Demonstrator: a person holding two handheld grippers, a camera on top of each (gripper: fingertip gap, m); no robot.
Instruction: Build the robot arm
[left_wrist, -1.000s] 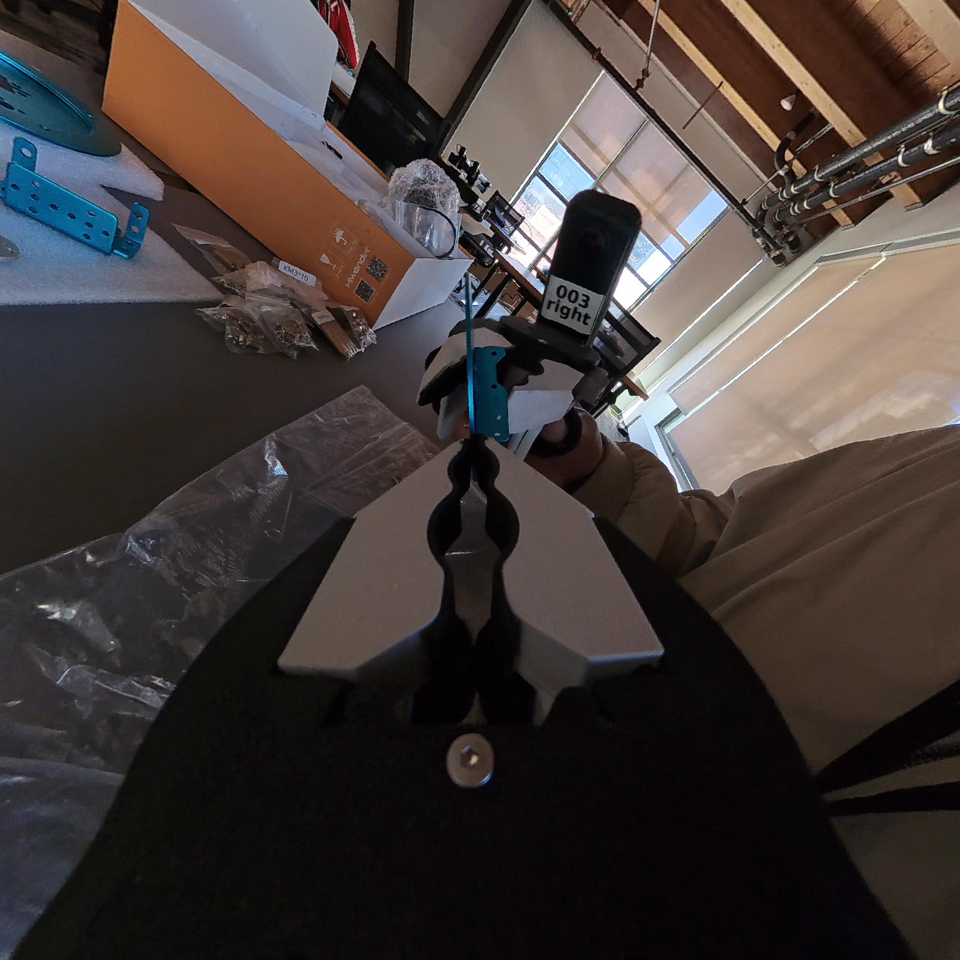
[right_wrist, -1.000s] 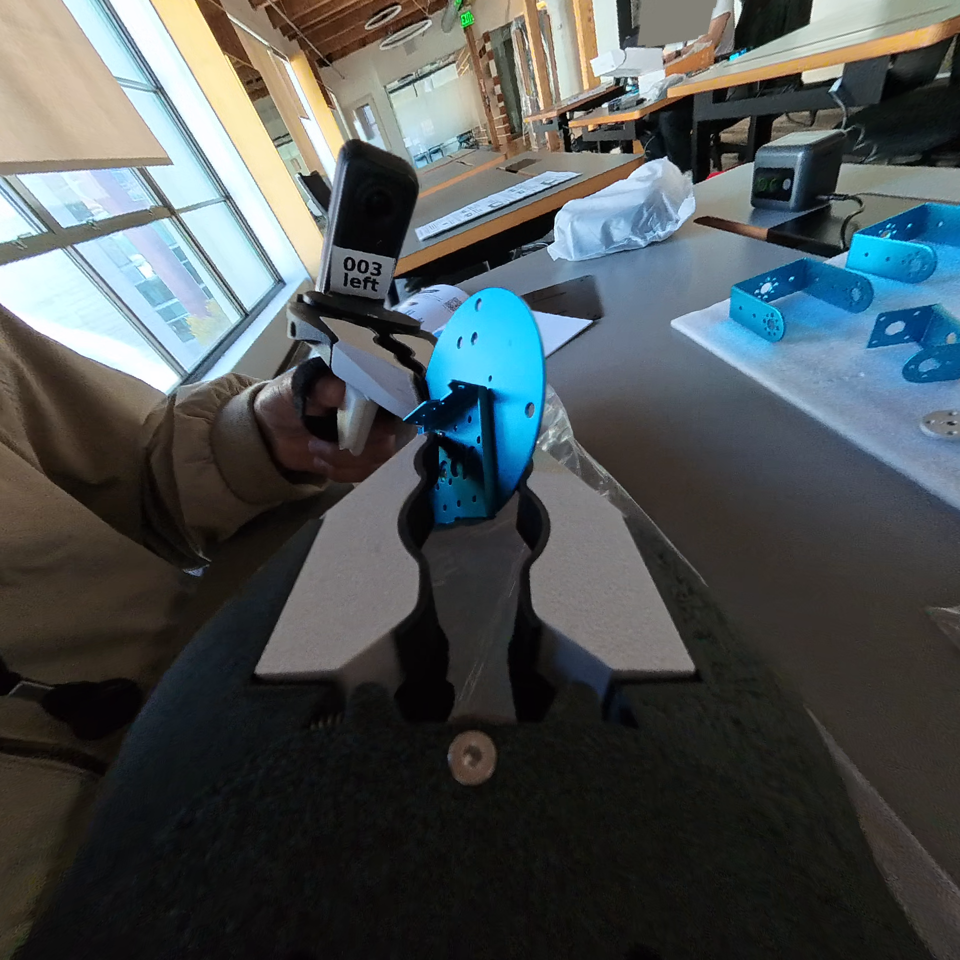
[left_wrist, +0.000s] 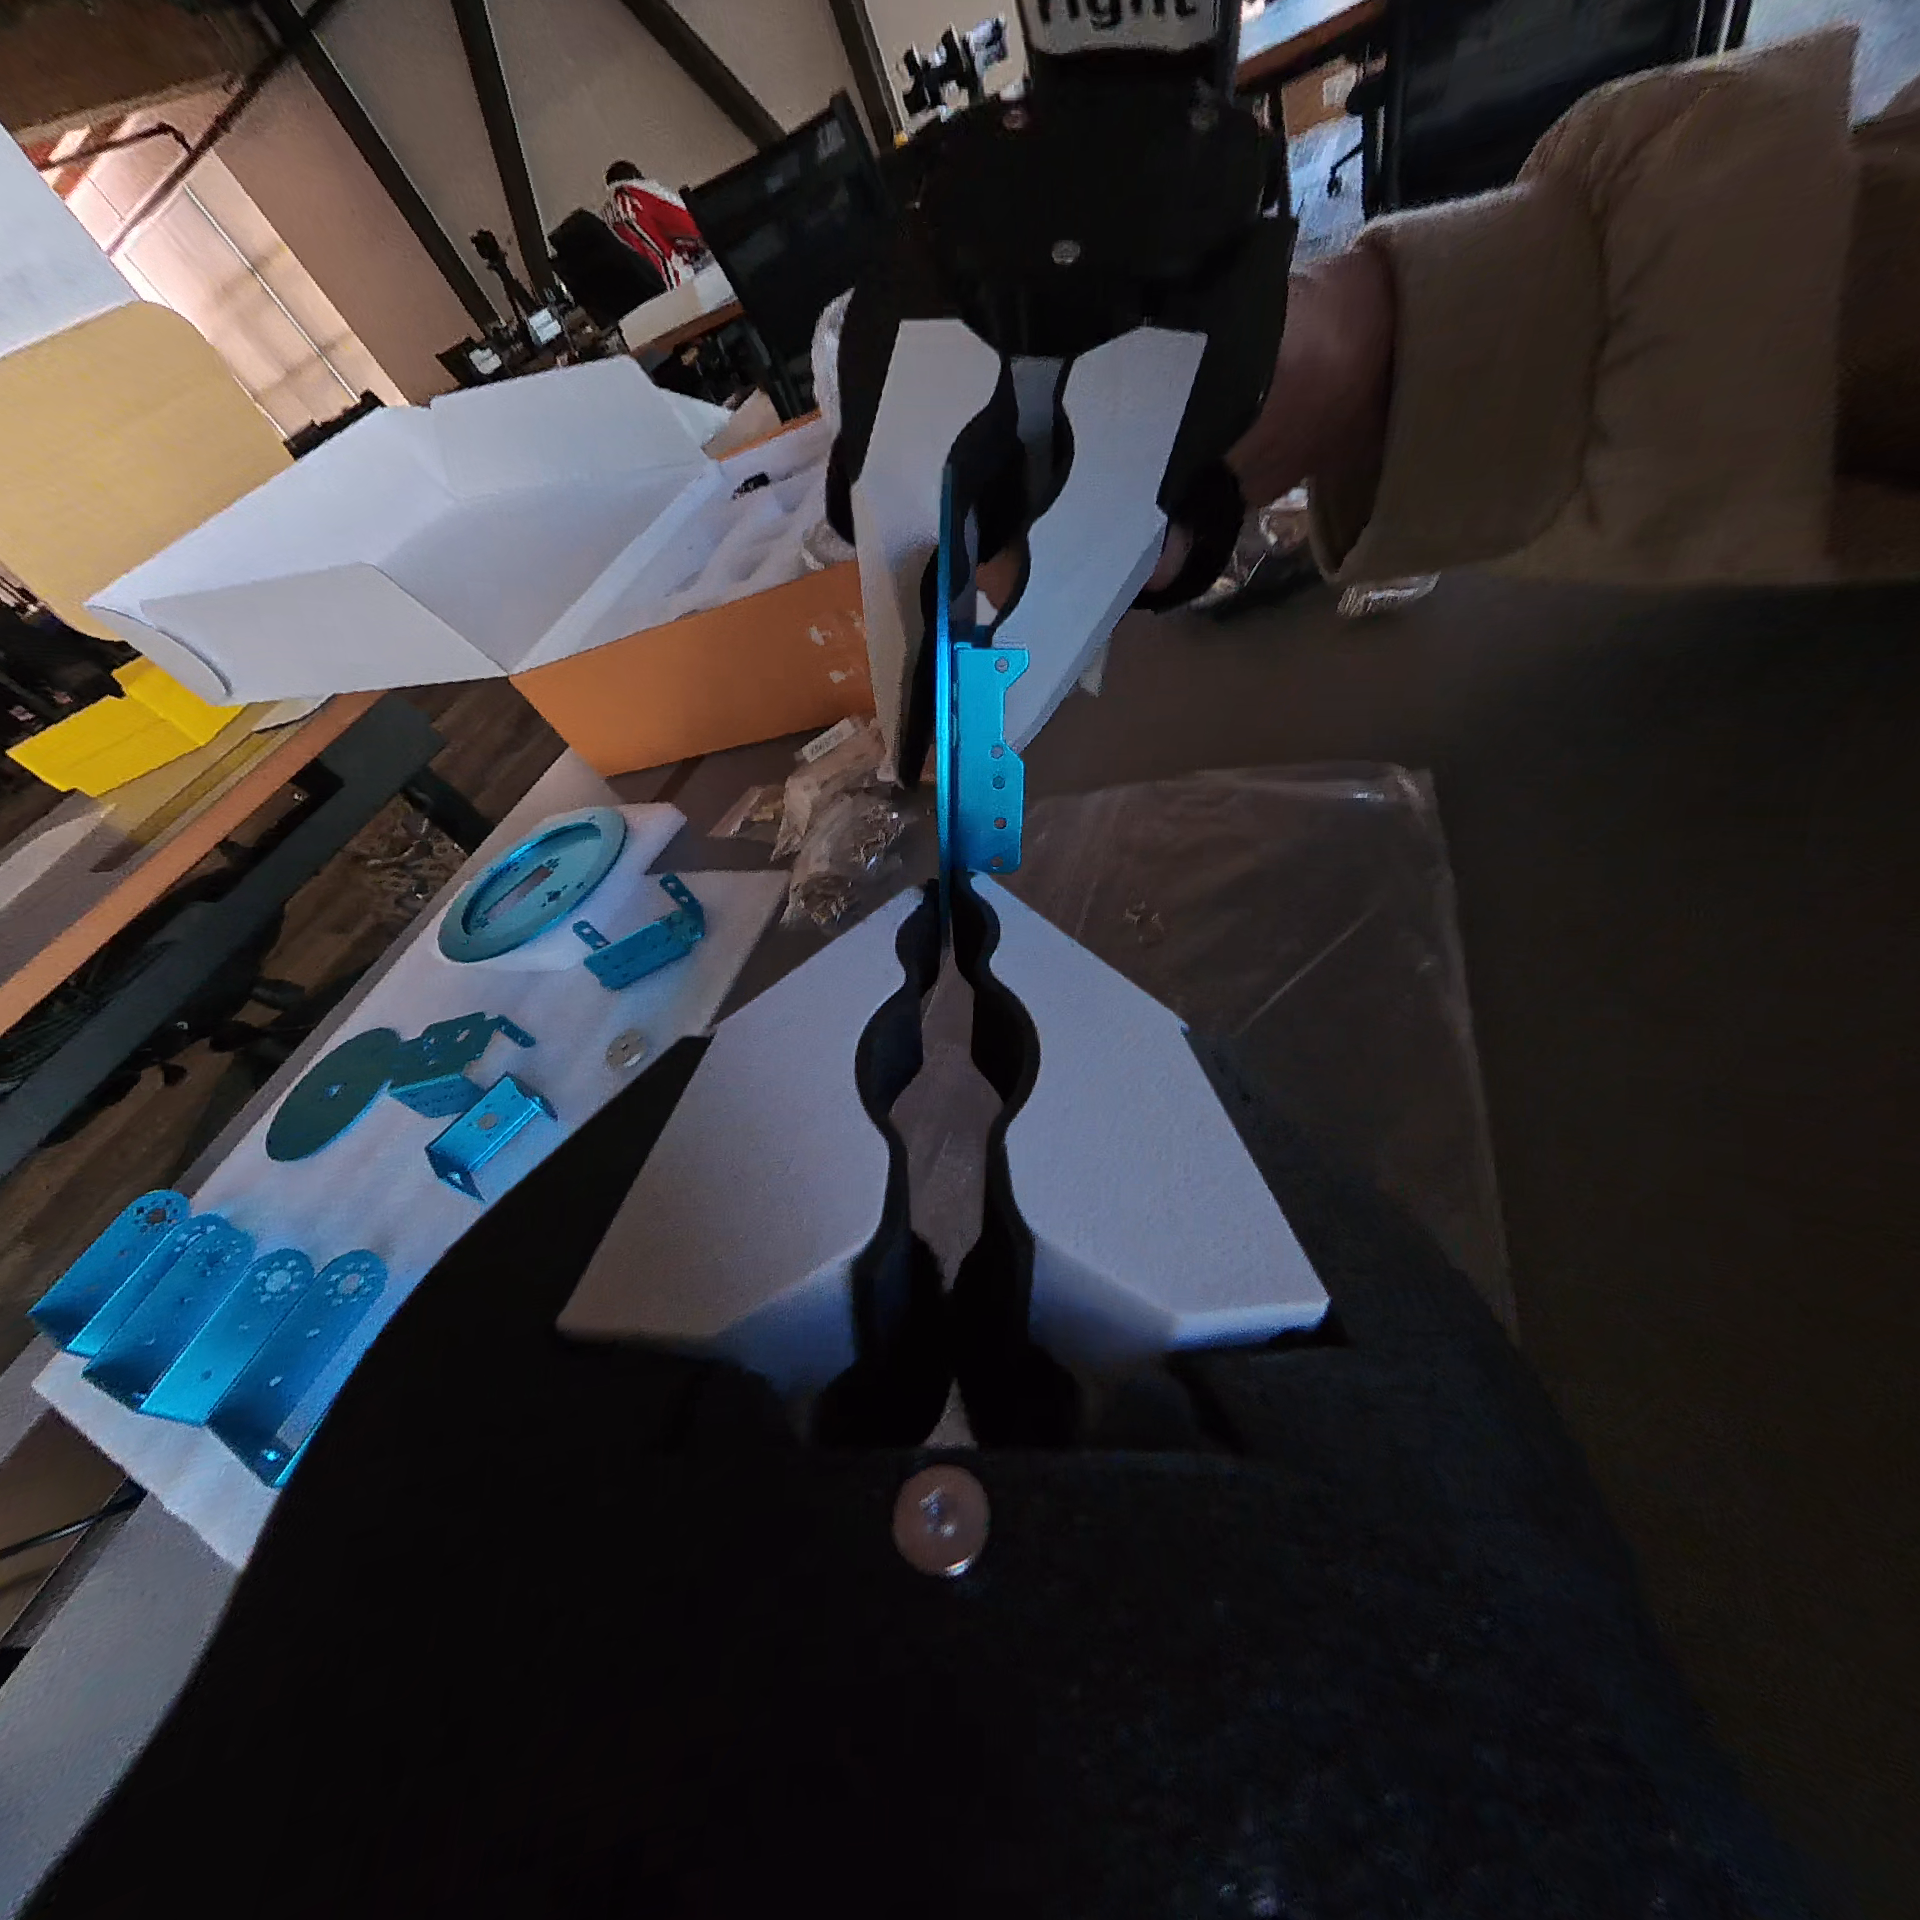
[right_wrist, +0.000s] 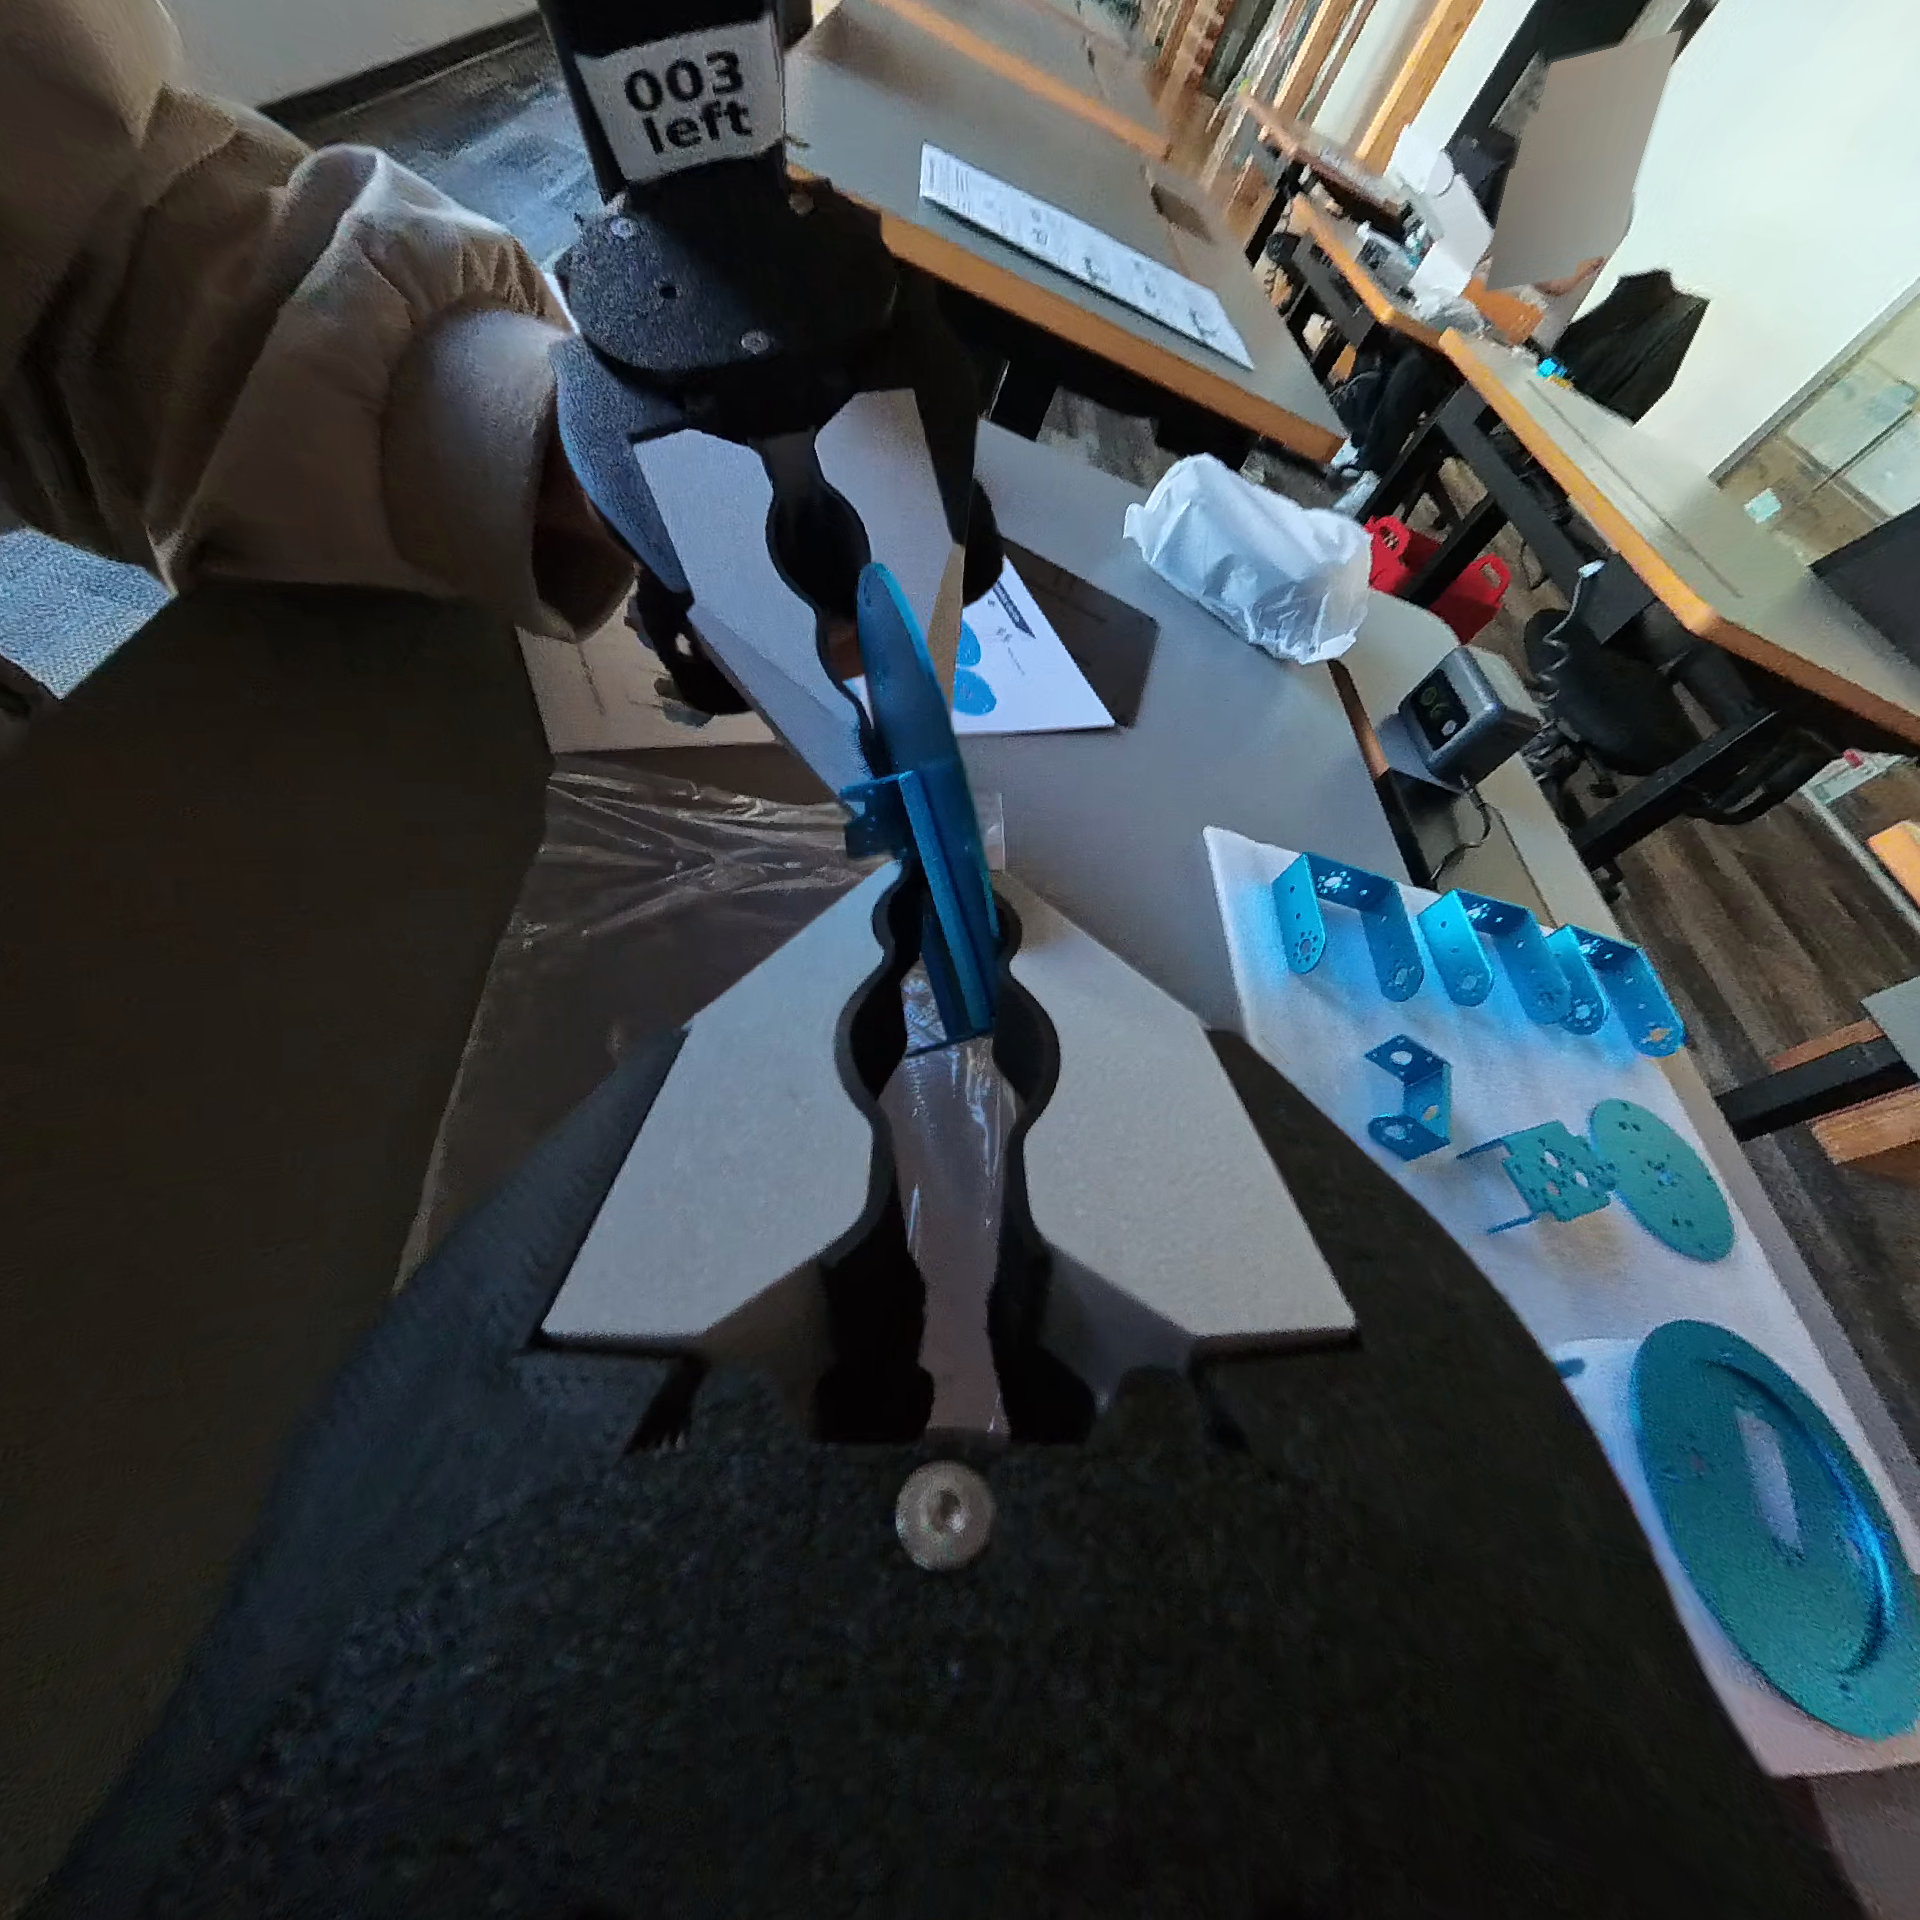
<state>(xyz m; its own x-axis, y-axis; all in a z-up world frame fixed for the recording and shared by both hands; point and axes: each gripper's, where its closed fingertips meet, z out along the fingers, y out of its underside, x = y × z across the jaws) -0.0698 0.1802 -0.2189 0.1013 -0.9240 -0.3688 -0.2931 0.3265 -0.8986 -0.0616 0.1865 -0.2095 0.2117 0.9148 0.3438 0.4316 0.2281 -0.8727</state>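
A blue metal disc (left_wrist: 943, 665) with a perforated blue bracket (left_wrist: 992, 769) on its face hangs in the air between the two grippers, edge-on to both cameras. My left gripper (left_wrist: 948, 896) is shut on the disc's near rim. My right gripper (left_wrist: 964, 743) faces it from the far side. In the right wrist view my right gripper (right_wrist: 951, 906) is shut on the bracket (right_wrist: 956, 935) and the disc's lower part. The disc (right_wrist: 902, 686) rises into the left gripper (right_wrist: 894, 717) beyond. A hand in a beige sleeve (left_wrist: 1558, 343) holds each tool.
A white foam sheet (left_wrist: 343, 1049) to the left carries a blue ring (left_wrist: 535, 883), another disc and several brackets (left_wrist: 208, 1320); it also shows in the right wrist view (right_wrist: 1299, 1049). A clear plastic bag (left_wrist: 1247, 883) lies below the grippers. An orange box (left_wrist: 707, 675) and screw bags (left_wrist: 831, 831) sit behind. The tips of both grippers are at nearly the same place.
Both grippers have swung round and tipped down towards the table, still holding the disc and bracket. The disc, face-on to the right camera before, is now edge-on.
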